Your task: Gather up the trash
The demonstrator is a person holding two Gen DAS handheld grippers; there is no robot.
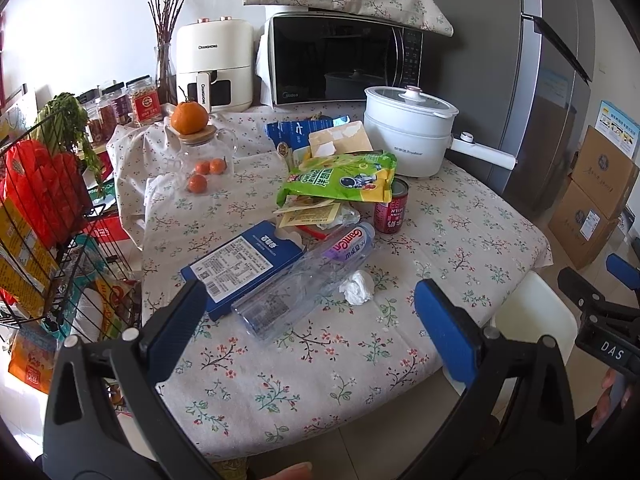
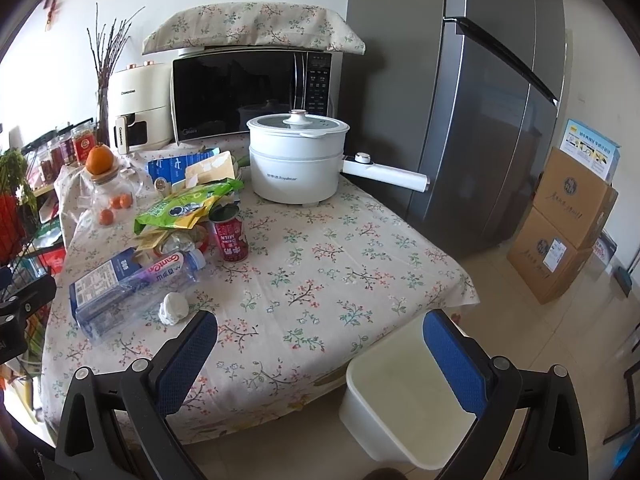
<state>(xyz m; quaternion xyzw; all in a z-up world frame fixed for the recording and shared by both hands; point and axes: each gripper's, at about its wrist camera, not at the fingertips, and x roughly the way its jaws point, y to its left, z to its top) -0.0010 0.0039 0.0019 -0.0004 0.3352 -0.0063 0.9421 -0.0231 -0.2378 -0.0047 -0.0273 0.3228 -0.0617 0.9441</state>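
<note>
Trash lies on the floral table (image 1: 304, 368): a crumpled white tissue (image 1: 357, 287), a clear plastic bottle (image 1: 304, 276), a blue carton (image 1: 244, 264), a green snack bag (image 1: 340, 178) and a red can (image 1: 391, 210). My left gripper (image 1: 312, 320) is open and empty, above the table's near edge, short of the bottle and tissue. My right gripper (image 2: 320, 348) is open and empty over the table's front right corner. A white bin (image 2: 404, 400) stands on the floor below it. The tissue (image 2: 173, 308), bottle (image 2: 140, 292) and can (image 2: 231, 234) also show in the right wrist view.
A white electric pot (image 1: 408, 132) with a long handle, a microwave (image 1: 344, 60), an air fryer (image 1: 214, 68) and a glass jar with oranges (image 1: 206, 160) stand at the back. A wire rack (image 1: 44, 216) is left. A fridge (image 2: 480, 100) and cardboard boxes (image 2: 560, 232) are right.
</note>
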